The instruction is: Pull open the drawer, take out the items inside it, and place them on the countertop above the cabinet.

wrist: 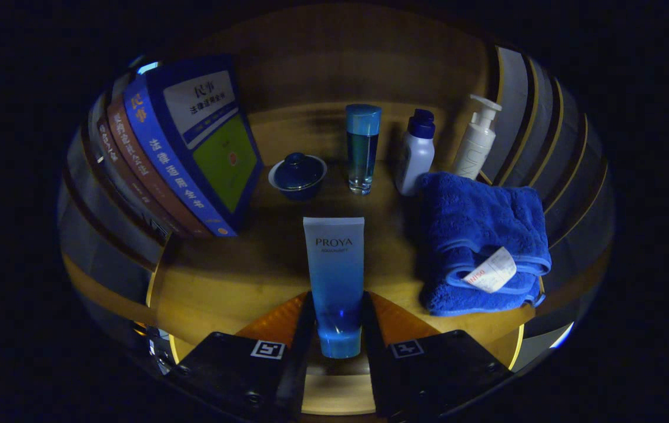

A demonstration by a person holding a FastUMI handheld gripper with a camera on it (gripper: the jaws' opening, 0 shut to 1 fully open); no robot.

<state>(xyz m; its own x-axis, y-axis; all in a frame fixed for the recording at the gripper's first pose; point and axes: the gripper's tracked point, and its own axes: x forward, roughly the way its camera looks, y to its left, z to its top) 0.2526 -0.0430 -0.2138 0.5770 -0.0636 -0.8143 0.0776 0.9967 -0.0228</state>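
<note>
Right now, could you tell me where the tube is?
The tube sits clamped between the gripper fingers, over the countertop, just short of the lidded bowl and glass bottle.

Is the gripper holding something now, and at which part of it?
Yes. The gripper is shut on the blue tube, with both fingers pressing its lower end, near the cap; the flat crimped end points ahead over the countertop.

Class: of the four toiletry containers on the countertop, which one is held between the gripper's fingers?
The blue tube, clamped by the gripper. The tall blue-capped bottle, white bottle and pump bottle stand free beyond it.
</note>
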